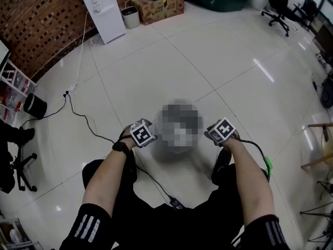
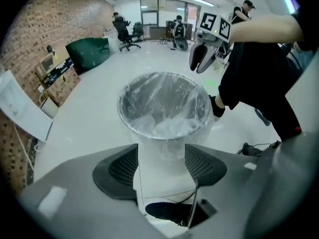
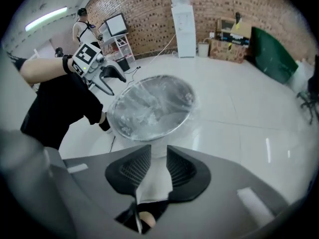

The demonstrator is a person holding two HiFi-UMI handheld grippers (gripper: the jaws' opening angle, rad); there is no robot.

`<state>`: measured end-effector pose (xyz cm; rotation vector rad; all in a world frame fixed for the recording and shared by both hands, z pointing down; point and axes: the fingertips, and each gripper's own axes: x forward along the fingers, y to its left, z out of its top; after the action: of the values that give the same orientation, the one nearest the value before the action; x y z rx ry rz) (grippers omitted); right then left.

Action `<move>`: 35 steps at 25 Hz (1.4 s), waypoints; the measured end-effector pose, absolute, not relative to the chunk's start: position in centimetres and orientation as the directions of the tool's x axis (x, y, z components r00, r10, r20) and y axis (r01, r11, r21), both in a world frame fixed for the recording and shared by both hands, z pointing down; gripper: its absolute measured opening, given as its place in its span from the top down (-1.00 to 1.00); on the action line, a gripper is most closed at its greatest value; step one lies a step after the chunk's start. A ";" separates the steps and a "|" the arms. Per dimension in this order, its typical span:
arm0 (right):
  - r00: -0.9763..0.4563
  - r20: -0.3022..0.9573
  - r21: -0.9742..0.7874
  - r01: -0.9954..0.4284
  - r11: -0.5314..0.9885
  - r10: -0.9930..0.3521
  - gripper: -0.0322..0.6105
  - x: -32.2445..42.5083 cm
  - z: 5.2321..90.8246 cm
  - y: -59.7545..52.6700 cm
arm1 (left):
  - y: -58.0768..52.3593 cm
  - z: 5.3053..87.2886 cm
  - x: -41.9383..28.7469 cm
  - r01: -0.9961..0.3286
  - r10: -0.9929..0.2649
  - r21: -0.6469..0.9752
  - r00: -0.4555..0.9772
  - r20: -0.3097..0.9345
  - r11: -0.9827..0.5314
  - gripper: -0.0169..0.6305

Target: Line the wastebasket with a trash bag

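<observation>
L gripper [image 2: 161, 156]: you hold it at 9 o'clock of the basket [image 2: 164, 136], jaws wide, nothing gripped. Basket stands on the floor [image 2: 89, 118] btwn both grippers, clear bag [image 2: 164, 98] inside, film over the rim. R gripper [image 3: 158, 158]: at 3 o'clock, jaws narrower but apart, empty.

Trash bag [image 2: 164, 126] in wastebasket [image 2: 121, 103]; left gripper [image 1: 141, 134] just left of wastebasket, right gripper [image 1: 222, 130] just right; cable [image 1: 83, 116] on floor left of it; water dispenser [image 1: 102, 9], cardboard boxes [image 1: 158, 7] well behind it.
</observation>
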<state>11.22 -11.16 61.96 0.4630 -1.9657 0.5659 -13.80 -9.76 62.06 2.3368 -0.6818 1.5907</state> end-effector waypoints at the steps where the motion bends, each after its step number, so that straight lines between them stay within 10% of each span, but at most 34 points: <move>1: -0.440 0.888 -0.150 -0.549 0.823 -0.131 0.59 11.1 60.7 -11.9 | -10.1 60.6 -12.9 -0.504 -0.268 -0.067 0.338 0.902 -0.861 0.06; 10: -0.652 0.672 -0.117 -0.563 0.818 -0.352 0.88 6.9 48.7 -14.0 | -12.6 47.0 -9.0 -0.505 -0.457 -0.161 0.544 0.704 -0.848 0.26; 20: -0.777 0.442 -0.159 -0.560 0.813 -0.449 0.88 4.9 40.5 -13.9 | -13.6 37.5 -7.9 -0.596 -0.606 -0.185 0.651 0.458 -0.781 0.94; 35: -0.785 0.460 -0.069 -0.499 0.864 -0.416 0.88 3.3 41.1 -15.5 | -15.2 39.0 -5.0 -0.530 -0.538 -0.153 0.719 0.440 -0.834 0.96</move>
<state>3.35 -15.52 41.08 0.6729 -2.5992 0.2593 -5.04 -15.24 38.97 2.9277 -0.9093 0.7565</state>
